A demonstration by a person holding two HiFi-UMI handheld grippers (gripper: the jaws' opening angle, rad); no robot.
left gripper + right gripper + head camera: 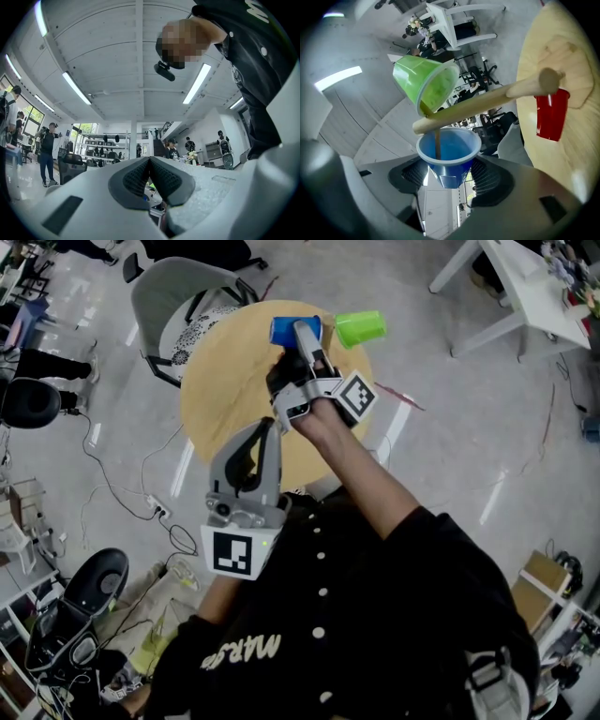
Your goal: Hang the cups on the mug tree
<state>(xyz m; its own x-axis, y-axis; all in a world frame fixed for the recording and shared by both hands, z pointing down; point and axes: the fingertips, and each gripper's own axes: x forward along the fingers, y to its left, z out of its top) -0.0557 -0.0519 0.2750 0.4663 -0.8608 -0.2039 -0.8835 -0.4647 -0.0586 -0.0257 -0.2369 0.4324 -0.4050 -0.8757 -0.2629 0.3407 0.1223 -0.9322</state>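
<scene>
- The left gripper (150, 159) is held low against the person's dark shirt and points up at the ceiling. Its jaws are together, pad against pad, with nothing between them. It has no part in the hanging at this moment.
- The blue cup (449, 152) is held above the round wooden surface (225, 381), with its open mouth turned toward the mug tree (487, 101). A thin peg (437, 143) appears to reach into that mouth.
- The cup looks like thin moulded plastic, so it is probably light, smooth and tapered. It is likely to flex at the rim or slip forward out of a hard squeeze. The stiffer, narrow base end seems the best place to hold it, since that leaves the mouth free to slide over the peg.
- The right gripper (451, 174) is clamped on that narrow base end of the blue cup. Its jaws stand partway apart, with one ribbed pad on each side of the cup wall.
- The green cup (423, 79) already hangs with its mouth over a neighbouring peg. It is just beside the blue cup, and the two rims are close enough to knock together.
- The red cup (551, 115) shows near the other end of the wooden pole, against the surface. The right gripper view does not show whether it hangs from a peg or stands on the surface.
</scene>
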